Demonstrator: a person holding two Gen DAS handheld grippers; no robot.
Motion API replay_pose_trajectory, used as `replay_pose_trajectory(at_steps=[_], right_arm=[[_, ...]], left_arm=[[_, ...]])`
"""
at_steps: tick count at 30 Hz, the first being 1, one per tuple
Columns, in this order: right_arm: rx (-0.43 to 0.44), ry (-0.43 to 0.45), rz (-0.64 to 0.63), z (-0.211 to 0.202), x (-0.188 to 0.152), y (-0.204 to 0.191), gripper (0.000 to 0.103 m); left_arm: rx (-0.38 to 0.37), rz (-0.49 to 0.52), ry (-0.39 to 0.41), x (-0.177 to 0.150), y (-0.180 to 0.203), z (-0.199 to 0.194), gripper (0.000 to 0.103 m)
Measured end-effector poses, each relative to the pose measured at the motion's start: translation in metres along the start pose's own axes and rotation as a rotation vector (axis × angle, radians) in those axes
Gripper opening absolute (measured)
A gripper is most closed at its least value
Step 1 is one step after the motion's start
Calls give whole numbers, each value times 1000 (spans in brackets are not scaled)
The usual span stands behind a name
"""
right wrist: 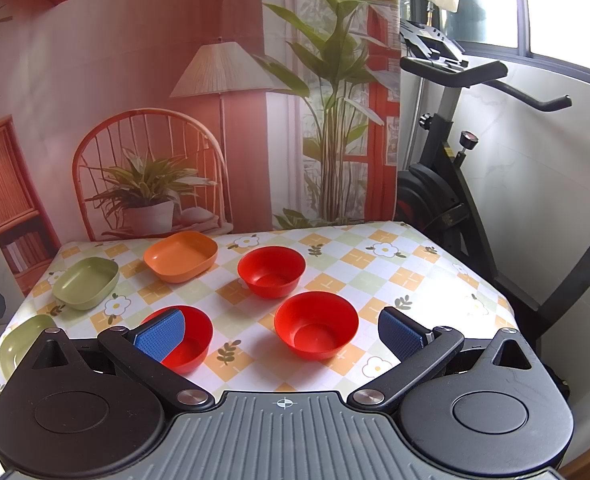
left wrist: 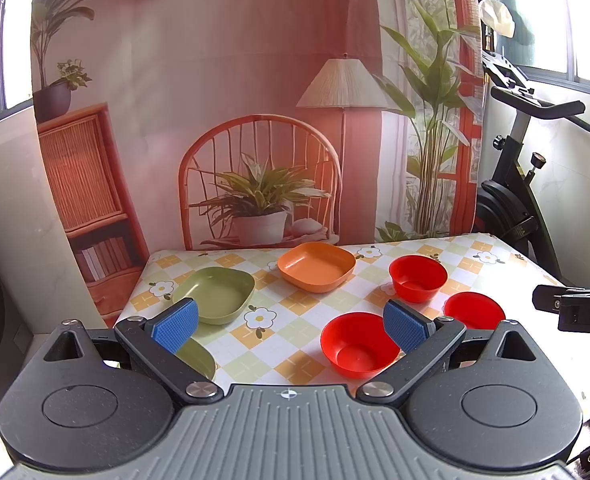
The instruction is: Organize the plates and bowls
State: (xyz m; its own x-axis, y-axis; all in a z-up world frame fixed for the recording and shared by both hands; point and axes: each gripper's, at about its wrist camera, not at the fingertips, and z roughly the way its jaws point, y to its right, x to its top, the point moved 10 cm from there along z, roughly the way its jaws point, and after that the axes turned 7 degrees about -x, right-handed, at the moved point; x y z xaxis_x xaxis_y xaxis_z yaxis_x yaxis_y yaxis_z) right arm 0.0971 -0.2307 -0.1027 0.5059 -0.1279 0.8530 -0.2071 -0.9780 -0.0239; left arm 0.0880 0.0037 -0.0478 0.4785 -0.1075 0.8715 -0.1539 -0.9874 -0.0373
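**Both grippers wide and empty above 6 dishes**

The left gripper (left wrist: 291, 326) hangs over the near edge of the surface (left wrist: 295, 320), its blue-padded fingers (left wrist: 175, 326) spread wide with nothing between them. Framed partly in that gap sits the nearest red bowl (left wrist: 359, 346), its right rim hidden behind the right finger; it rests on the checked cloth and is not touched. A near green plate (left wrist: 199, 358) peeks out below the left finger, and a second green plate (left wrist: 215, 290) lies just beyond that finger's tip. Farther back are the orange plate (left wrist: 317, 266) and a far red bowl (left wrist: 417, 278). A third red bowl (left wrist: 473, 310) sits to the right, partly hidden.

The right gripper (right wrist: 281, 332) is likewise spread wide and holds nothing. Between its fingers (right wrist: 161, 334) lies a middle red bowl (right wrist: 315, 324), apart from both pads. The left finger overlaps the view of the near-left red bowl (right wrist: 183, 338) (contact cannot be judged). Beyond stand the back red bowl (right wrist: 271, 266), the orange dish (right wrist: 181, 256) and 2 green dishes (right wrist: 87, 282) at far left.
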Motion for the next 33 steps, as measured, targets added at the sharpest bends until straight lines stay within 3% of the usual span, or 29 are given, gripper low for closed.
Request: replay_pose_trajectory(at_steps=[33], right_arm=[[-1,-1,-1,0,0,0,103]], left_arm=[[1,-10,-6,-2,-6,-1,100]])
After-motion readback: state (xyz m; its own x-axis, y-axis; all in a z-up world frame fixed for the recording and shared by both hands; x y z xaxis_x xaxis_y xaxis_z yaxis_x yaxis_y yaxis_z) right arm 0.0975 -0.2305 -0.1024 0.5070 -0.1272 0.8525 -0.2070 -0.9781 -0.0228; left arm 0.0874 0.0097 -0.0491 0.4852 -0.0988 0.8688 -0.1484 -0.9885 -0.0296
